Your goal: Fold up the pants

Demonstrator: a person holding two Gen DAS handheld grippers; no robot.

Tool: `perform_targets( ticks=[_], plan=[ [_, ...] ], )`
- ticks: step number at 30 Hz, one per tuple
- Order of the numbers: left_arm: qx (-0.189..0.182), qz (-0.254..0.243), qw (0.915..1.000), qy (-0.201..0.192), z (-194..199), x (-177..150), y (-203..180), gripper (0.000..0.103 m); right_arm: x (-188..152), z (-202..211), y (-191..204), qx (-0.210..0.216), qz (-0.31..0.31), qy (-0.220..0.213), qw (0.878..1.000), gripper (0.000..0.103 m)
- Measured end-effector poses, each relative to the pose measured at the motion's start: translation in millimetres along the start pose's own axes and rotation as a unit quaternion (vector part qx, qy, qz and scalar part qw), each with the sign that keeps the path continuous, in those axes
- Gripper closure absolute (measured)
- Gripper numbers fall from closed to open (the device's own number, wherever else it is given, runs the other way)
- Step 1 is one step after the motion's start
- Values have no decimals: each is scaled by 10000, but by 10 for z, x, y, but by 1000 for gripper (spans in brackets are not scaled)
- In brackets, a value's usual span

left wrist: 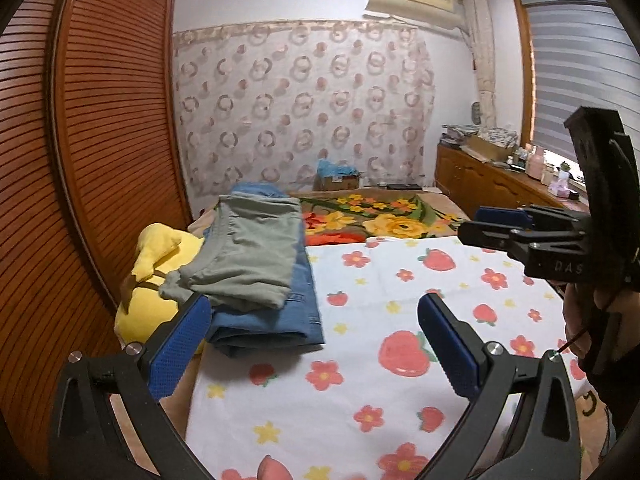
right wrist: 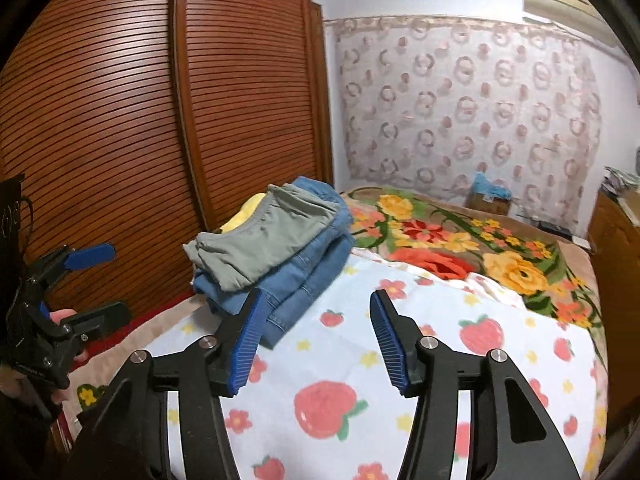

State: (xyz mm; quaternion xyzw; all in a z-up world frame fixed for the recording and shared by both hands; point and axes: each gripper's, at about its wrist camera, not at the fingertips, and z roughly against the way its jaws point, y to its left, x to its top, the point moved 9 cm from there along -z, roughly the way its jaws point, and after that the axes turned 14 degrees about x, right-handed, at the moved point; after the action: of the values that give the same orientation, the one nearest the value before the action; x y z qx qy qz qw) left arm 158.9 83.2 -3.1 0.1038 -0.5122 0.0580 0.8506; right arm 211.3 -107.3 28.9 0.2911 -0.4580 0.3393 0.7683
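From the left wrist view, the left tongs (left wrist: 316, 344) hang spread and empty over the strawberry blanket (left wrist: 360, 380) on the bed, with the folded grey pants (left wrist: 248, 256) stacked on folded jeans (left wrist: 280, 320) just ahead. From the right wrist view, the right tongs (right wrist: 316, 344) are likewise spread, holding nothing. The stack looks finished; I'd judge the best move is to keep clear of it and square up only the loose grey corner.
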Motion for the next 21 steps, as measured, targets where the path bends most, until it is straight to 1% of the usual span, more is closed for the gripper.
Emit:
perform_targets(
  ticks=[2, 4, 7, 10, 13, 18, 21],
  plan=[
    [-48, 1, 10000, -68, 63, 18, -58, 0, -65, 134, 13, -146, -70, -30, 9999, 43],
    [-95, 9, 9999, -93, 110, 17, -118, 0, -125, 239, 25, -284, -159, -39, 9995, 34],
    [-162, -14, 9999, -31, 139, 11, -234, 0, -232, 418, 52, -502, -252, -37, 9984, 31],
    [-156, -71, 9998, -47, 163, 7, -334, 0, -265, 526, 134, -668, -338, -39, 9972, 27],
    [-136, -99, 9999, -38, 187, 1, -442, 0, -323, 684, 189, -863, -419, -93, 9953, 26],
    [-264, -25, 9996, -51, 256, -17, -616, 0, -334, 796, 318, -1075, -546, -166, 9926, 26],
    [-276, -28, 9996, -40, 296, -27, -701, 0, -385, 916, 385, -1209, -647, -242, 9903, 26]
  ],
)
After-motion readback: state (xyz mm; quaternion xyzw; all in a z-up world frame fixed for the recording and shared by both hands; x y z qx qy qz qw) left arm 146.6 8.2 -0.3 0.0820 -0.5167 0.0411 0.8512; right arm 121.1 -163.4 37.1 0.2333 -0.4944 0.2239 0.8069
